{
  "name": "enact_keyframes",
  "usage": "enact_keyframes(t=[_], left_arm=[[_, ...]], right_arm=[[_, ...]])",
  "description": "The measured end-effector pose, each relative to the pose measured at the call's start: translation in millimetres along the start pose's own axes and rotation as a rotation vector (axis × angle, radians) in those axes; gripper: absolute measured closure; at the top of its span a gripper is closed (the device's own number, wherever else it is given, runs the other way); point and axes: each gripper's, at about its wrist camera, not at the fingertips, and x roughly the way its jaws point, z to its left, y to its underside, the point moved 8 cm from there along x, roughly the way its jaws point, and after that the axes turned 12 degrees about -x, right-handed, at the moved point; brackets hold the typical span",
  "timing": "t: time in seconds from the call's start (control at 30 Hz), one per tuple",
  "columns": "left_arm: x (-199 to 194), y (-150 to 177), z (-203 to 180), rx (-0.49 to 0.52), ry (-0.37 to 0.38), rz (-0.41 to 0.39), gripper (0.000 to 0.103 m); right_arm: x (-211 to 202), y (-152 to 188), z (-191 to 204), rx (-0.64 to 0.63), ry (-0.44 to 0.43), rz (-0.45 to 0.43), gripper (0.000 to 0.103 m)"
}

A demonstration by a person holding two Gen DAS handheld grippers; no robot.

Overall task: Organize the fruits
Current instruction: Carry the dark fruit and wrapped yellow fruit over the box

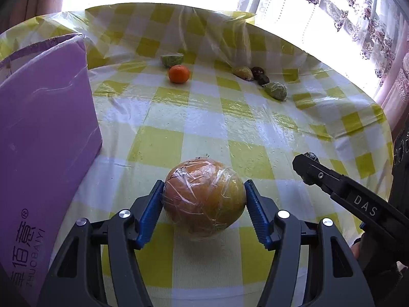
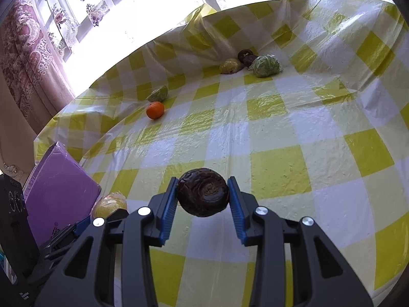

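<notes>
Readable markings: the purple box point(image 1: 46, 133) at the left of the table point(image 1: 204, 117) carries white Chinese characters, a ® mark and the Latin text "THUCBAIYI"; the first character is cut off. The right tool point(image 1: 305, 165), seen in the left wrist view, carries the letters "DAS".

The left tool point(image 1: 204, 199) grips a large orange fruit wrapped in clear film point(image 1: 204, 199); both blue ribbed pads touch its sides. The fruit sits low over the yellow-and-white checked tablecloth point(image 2: 281, 133), just beside the purple box.

The right tool point(image 2: 203, 193) grips a dark brown round fruit point(image 2: 203, 193) with a wrinkled skin and a circular recess facing the camera; both pads touch it.

Count of the other fruits on the table, far side:
- One bare orange mandarin point(image 1: 179, 73).
- One film-wrapped green half fruit point(image 1: 172, 59), just behind the mandarin.
- One wrapped yellowish piece point(image 1: 242, 73).
- Two dark round fruits point(image 1: 260, 75), touching each other.
- One wrapped green piece point(image 1: 276, 90), beside the dark pair.
</notes>
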Motion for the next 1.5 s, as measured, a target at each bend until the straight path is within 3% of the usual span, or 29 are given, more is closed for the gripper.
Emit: enact_keyframes(t=[0.4, 0.57, 0.73, 0.93, 1.1, 1.33, 1.5], left_arm=[[-18, -3, -2, 0.015, -0.003, -0.096, 0.043], [-55, -7, 0, -0.003, 0.018, -0.252, 0.043], [-116, -12, 5, 0.005, 0.006, -0.453, 0.043], [-195, -17, 34, -0.025, -0.093, -0.700, 0.043], [-245, -15, 73, -0.083, -0.193, -0.828, 0.042], [-260, -15, 134, -0.188, -0.314, -0.788, 0.042], [-254, -19, 168, -0.237, -0.382, -0.698, 0.042]], right_arm=[[-8, -1, 9, -0.008, -0.029, -0.039, 0.064], [-30, -9, 23, -0.015, -0.078, -0.168, 0.064], [-53, -17, 53, -0.060, -0.115, -0.249, 0.064], [-87, -34, 125, -0.212, -0.203, -0.359, 0.064], [-96, -38, 188, -0.339, -0.273, -0.392, 0.064], [-78, -31, 276, -0.507, -0.373, -0.323, 0.064], [-49, -20, 328, -0.647, -0.401, -0.175, 0.064]])
